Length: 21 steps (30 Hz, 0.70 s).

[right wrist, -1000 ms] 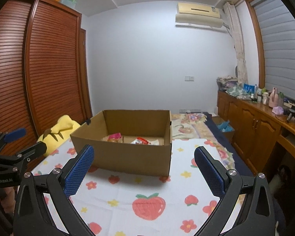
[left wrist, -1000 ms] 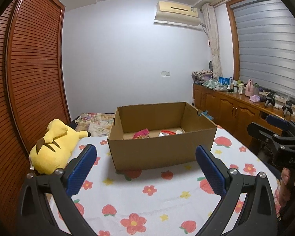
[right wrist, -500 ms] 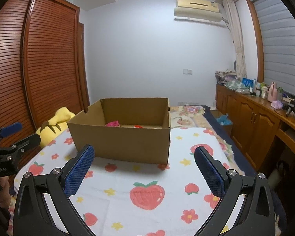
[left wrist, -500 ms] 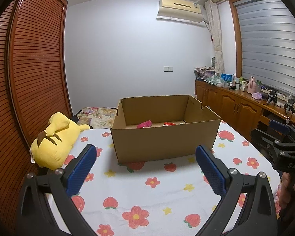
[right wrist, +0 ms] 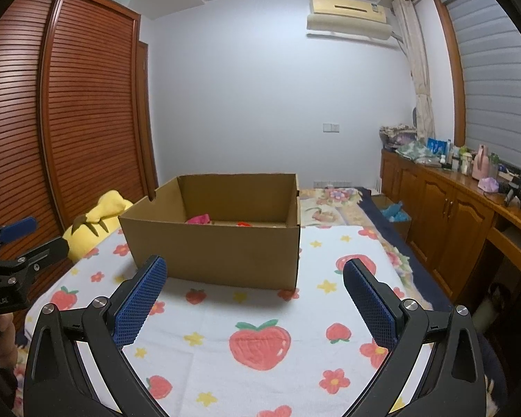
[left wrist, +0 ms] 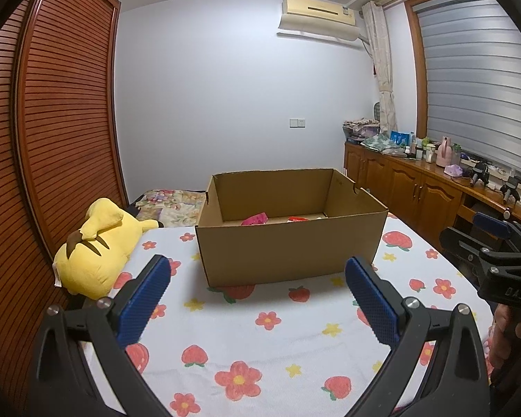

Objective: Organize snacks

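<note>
Sitting on the strawberry-print blanket (left wrist: pixel 271 316), the cardboard box (left wrist: pixel 288 253) holds a pink snack packet (left wrist: pixel 254 219) (a red one beside it). Only the left view shows the whole yellow plush (left wrist: pixel 97 246). Left gripper (left wrist: pixel 258 299) and right gripper (right wrist: pixel 253 299) both gape wide, empty.

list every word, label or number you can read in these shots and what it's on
"DAS": pale letters on the black body of the right tool, seen at the right edge of the left wrist view.
Pale print on the body of the left tool, at the left edge of the right wrist view: too blurred to read.
Air conditioner: a small dark mark, unreadable.
Snack packets in the cardboard box: no print legible.
Bottles on the sideboard: labels too small.
</note>
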Tool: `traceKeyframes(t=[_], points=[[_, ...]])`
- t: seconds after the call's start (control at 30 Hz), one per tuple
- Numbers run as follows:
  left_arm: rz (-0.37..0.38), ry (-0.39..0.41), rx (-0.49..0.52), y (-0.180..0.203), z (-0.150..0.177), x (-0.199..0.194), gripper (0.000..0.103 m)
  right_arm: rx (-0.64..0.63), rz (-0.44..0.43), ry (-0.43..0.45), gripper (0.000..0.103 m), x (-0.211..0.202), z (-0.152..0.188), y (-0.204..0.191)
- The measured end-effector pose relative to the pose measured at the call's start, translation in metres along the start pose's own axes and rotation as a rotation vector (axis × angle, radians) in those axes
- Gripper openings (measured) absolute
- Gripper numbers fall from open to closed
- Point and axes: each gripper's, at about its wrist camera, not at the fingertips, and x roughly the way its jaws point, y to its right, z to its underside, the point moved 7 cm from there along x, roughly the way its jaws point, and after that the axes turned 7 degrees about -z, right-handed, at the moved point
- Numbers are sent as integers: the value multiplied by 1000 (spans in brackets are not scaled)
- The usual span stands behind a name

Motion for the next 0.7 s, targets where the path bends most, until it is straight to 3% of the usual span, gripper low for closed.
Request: traceKeyframes(t=[0.7], points=[[2,2,0,1,3,-3,101,-1,3,4,103,0,0,-1]])
